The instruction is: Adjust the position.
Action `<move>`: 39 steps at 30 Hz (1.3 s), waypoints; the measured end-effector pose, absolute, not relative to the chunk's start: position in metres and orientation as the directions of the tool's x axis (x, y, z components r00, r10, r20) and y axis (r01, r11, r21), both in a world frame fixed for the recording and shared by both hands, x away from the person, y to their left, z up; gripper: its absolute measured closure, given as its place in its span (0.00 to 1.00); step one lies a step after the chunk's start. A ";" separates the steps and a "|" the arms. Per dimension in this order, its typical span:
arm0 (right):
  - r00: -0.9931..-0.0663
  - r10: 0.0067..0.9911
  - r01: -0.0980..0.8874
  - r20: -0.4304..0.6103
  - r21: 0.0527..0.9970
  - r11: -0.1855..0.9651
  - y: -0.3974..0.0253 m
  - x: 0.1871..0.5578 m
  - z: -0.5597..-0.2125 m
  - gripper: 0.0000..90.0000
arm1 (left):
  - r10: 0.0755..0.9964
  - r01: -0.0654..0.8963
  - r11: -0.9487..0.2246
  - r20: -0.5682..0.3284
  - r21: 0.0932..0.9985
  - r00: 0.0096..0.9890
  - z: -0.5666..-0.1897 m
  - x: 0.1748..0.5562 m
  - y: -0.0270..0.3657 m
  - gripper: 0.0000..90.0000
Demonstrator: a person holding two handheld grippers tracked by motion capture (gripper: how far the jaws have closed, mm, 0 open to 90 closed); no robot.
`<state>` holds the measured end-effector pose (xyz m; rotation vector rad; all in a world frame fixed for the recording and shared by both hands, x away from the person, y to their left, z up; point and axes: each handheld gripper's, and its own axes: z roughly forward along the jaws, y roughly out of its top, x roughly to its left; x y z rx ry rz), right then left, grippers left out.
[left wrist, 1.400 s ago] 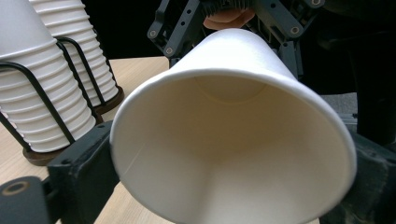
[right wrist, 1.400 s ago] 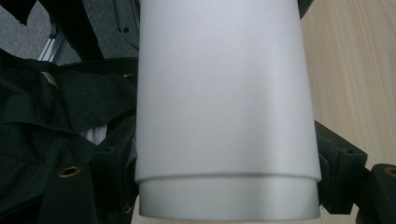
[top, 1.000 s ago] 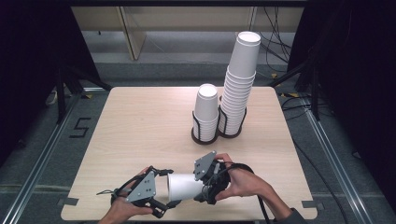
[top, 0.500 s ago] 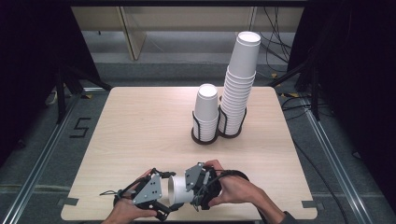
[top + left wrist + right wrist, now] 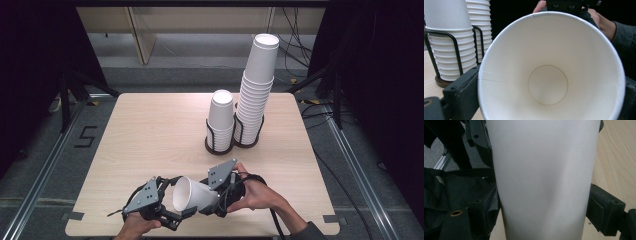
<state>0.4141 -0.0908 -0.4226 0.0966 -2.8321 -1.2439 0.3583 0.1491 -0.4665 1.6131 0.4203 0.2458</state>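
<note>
Both hands sit low at the near table edge, grippers facing each other. The left gripper (image 5: 175, 212) has its jaws spread wide apart. The right gripper (image 5: 212, 200) has its jaws pressed in on what it grips.

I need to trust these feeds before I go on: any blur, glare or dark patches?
High view: table evenly lit, surroundings dark, cup slightly soft. Left gripper view: cup's inside sharp, no glare; stacks behind slightly soft. Right gripper view: cup wall too close, blurred, flat grey.
</note>
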 end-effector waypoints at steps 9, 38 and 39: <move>-0.998 -0.063 -0.016 0.033 0.755 0.655 -0.091 0.415 -0.423 0.24 | 0.409 0.137 -0.046 -0.107 0.989 0.906 -0.464 0.360 0.152 0.07; -0.995 -0.020 0.063 0.098 0.768 0.637 -0.084 0.416 -0.449 0.26 | 0.460 0.142 0.001 -0.127 0.990 0.879 -0.464 0.359 0.149 0.07; -0.995 -0.018 0.066 0.100 0.769 0.636 -0.084 0.416 -0.450 0.26 | 0.462 0.141 -0.004 -0.123 0.990 0.878 -0.464 0.359 0.149 0.08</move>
